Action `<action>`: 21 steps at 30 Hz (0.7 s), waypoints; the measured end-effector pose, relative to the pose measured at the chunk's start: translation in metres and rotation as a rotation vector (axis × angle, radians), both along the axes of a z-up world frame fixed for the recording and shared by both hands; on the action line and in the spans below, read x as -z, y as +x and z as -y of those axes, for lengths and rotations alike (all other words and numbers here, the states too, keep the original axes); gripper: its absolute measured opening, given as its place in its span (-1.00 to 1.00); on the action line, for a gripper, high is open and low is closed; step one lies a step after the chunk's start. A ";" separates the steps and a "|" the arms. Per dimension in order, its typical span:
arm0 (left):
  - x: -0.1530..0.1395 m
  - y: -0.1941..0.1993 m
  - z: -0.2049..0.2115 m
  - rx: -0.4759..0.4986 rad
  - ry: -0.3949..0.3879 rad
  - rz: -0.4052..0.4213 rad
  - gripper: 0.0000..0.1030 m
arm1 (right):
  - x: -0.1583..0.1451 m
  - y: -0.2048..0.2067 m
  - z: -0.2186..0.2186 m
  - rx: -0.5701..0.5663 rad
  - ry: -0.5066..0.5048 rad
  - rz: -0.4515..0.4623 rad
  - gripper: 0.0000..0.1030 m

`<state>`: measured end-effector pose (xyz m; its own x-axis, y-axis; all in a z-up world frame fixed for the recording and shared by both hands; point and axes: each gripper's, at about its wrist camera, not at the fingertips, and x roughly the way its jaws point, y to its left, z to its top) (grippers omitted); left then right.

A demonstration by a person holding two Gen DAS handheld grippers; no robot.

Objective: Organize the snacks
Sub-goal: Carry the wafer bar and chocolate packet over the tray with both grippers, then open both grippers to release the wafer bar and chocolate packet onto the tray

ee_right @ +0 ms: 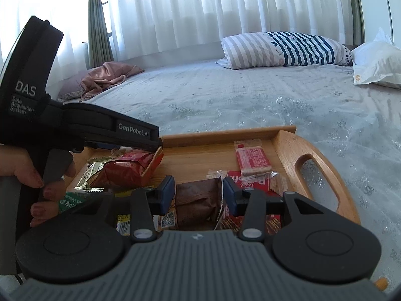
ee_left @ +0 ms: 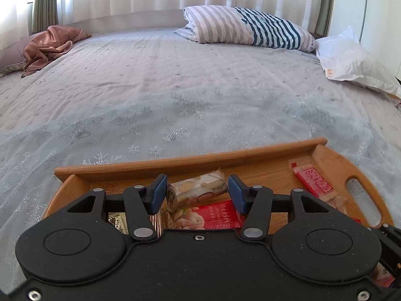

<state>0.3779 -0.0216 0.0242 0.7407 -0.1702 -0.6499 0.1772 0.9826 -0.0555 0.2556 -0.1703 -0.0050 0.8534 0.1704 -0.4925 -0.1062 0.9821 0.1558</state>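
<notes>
A wooden tray (ee_left: pixel 190 163) (ee_right: pixel 325 150) with cut-out handles lies on the bed and holds several snack packets. My left gripper (ee_left: pixel 197 188) is shut on a cream and gold wrapped snack bar (ee_left: pixel 198 186), held over the tray. A red packet (ee_left: pixel 220 214) lies beneath it and a red-and-white wafer pack (ee_left: pixel 313 179) lies at the tray's right. My right gripper (ee_right: pixel 198 192) is shut on a brown wrapped snack (ee_right: pixel 198 200) above red packets (ee_right: pixel 253 160). The left gripper's body (ee_right: pixel 75 123) shows at the left of the right wrist view over a dark red bag (ee_right: pixel 122 170).
The tray rests on a sheer snowflake-patterned cloth (ee_left: pixel 175 125) over a grey bedspread. A striped pillow (ee_left: pixel 250 26), a white plastic bag (ee_left: pixel 351 60) and a crumpled pink cloth (ee_left: pixel 47 47) lie at the far side. White curtains hang behind.
</notes>
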 end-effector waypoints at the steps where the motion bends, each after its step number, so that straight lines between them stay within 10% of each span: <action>1: 0.001 -0.001 -0.001 0.000 0.002 -0.002 0.00 | 0.000 0.000 0.000 -0.001 0.004 0.000 -0.05; 21: -0.030 -0.077 -0.001 0.055 0.042 0.062 0.68 | -0.027 -0.038 0.016 0.037 0.008 0.055 0.29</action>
